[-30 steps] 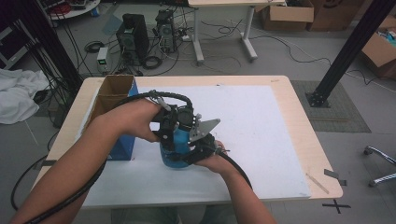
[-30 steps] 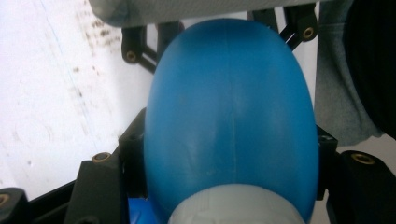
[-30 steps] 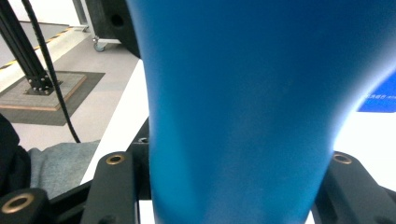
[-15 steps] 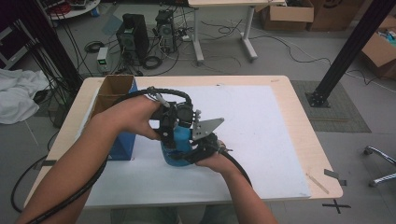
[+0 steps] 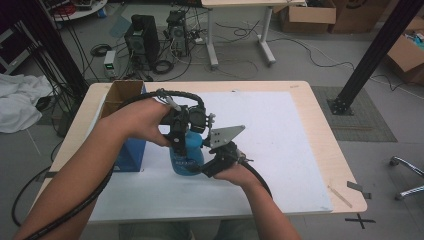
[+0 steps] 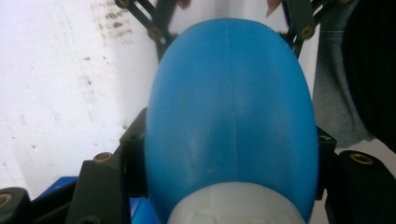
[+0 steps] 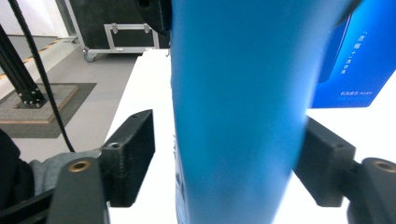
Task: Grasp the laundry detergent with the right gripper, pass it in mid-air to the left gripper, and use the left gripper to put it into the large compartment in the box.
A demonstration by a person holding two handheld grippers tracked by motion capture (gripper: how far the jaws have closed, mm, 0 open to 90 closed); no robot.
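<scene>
High view: blue bottle point(image 5: 186, 157) stands upright on the white mat point(image 5: 280, 150), just left of table centre, with a blue carton point(image 5: 131, 152) and an open cardboard box point(image 5: 120, 95) at its 9–10 o'clock. Left gripper point(image 5: 181, 145) comes down on the bottle's upper part from 12 o'clock, likely to pin the top. Right gripper point(image 5: 207, 167) comes in low from 4 o'clock at the body.

Left gripper view: camera looks straight down the bottle's shoulder point(image 6: 231, 102), white band at 6 o'clock. Both jaws are clamped hard on the sides at 3 and 9 o'clock, so the left gripper is closed on the bottle and steadies it.

Right gripper view: bottle body point(image 7: 238, 107) sits between the jaws, carton point(image 7: 362, 60) behind at 2 o'clock. The jaws have just been opening. Visible gap on the left, the right pad also looks clear, so the right gripper has let go of the body, my guess is to re-grip.
</scene>
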